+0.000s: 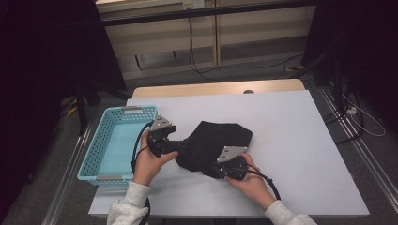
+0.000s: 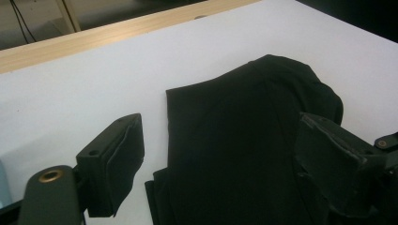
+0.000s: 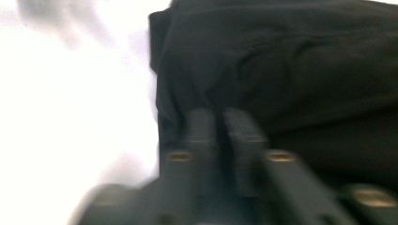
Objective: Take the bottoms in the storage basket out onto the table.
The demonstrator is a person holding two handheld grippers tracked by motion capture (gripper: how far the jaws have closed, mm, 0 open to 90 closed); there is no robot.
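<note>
Right gripper (image 3: 218, 117): jaws pressed together, tips at the near edge of the black cloth (image 3: 291, 61). The right gripper view was blurred, so whether a fold of fabric was pinched between the pads could not be told. In the high view this gripper (image 1: 217, 165) lay low at the cloth's front corner, held in the person's right hand (image 1: 251, 180), with its cable looping off toward the sleeve.

Left gripper (image 2: 216, 159): jaws spread wide, one on each side of the cloth (image 2: 244, 136), pads clear of the fabric. The left jaw stood over bare table just beside the cloth's left edge; the right jaw hung over the cloth's right part. In the high view this gripper (image 1: 180, 146) reached the cloth's left side from the basket's direction, held in the left hand (image 1: 148, 161), its grey three-cornered plate facing up.

Black cloth (image 1: 218, 140): folded into a rough, rumpled bundle, lying flat on the white table (image 1: 291, 140) left of the table's middle and toward the person's edge, between the two grippers.

Light blue basket (image 1: 94, 150): a mesh-walled basket, stood at the table's left edge, just left of the left hand, apart from the cloth. A wooden strip (image 1: 211, 88) ran along the far edge of the table.
</note>
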